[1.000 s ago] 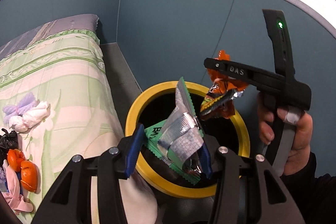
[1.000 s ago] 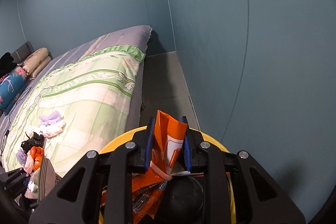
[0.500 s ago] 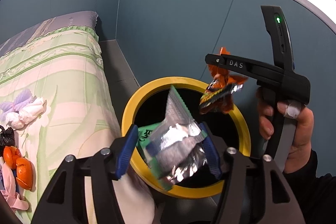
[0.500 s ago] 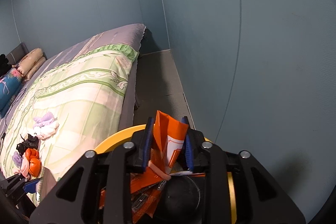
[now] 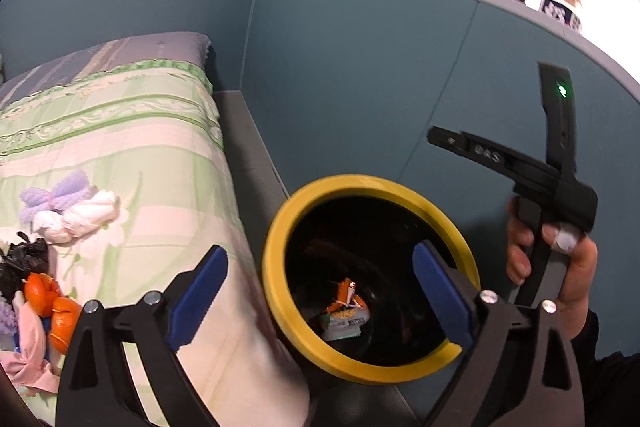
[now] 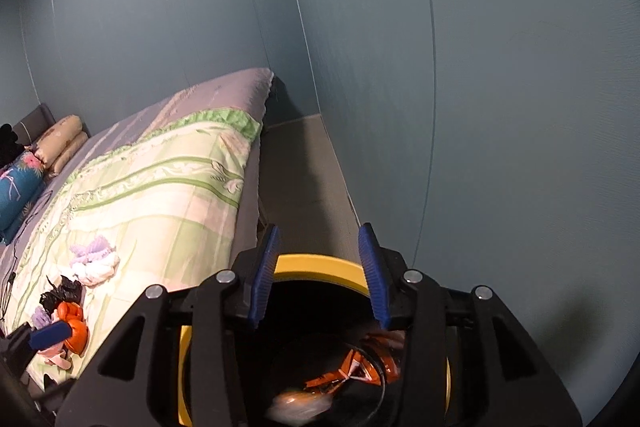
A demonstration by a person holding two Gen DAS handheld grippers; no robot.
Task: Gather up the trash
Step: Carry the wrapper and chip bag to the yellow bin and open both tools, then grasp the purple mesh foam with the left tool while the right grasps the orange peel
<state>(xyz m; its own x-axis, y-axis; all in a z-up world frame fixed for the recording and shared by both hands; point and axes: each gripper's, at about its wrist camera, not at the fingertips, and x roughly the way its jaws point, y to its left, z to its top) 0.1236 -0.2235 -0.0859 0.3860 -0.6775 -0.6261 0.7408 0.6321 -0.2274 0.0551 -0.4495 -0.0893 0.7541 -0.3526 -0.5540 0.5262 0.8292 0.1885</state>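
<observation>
2 hand-held grippers are over the bin on my screens, and both are spread wide with nothing between their blue pads. My left hand-held gripper [image 5: 320,291] straddles the near rim of the round black trash bin with the yellow rim [image 5: 276,239], one pad over the bed edge and the other over the bin's mouth. My right hand-held gripper [image 6: 320,271] hangs above the same bin [image 6: 316,263], its pads apart over the far rim; from the left wrist view I see it [image 5: 500,155] held in a bare hand [image 5: 560,267] to the right of the bin, by the teal wall [image 5: 360,75].

Inside the bin, at the bottom, lie the orange crumpled snack wrapper [image 5: 346,293] and the green and silver foil wrapper [image 5: 344,325], touching each other. The right wrist view shows the orange wrapper [image 6: 352,367] in the dark interior, with a blurred pale shape beside it that I cannot identify.

On the green and cream patterned quilt [image 5: 120,147] of the bed, well apart from the bin, sit a white and lilac knotted cloth bundle [image 5: 72,207], a crumpled black plastic bag [image 5: 24,263], orange peel pieces [image 5: 52,307] and a pink cloth scrap [image 5: 24,347], all clustered together.
</observation>
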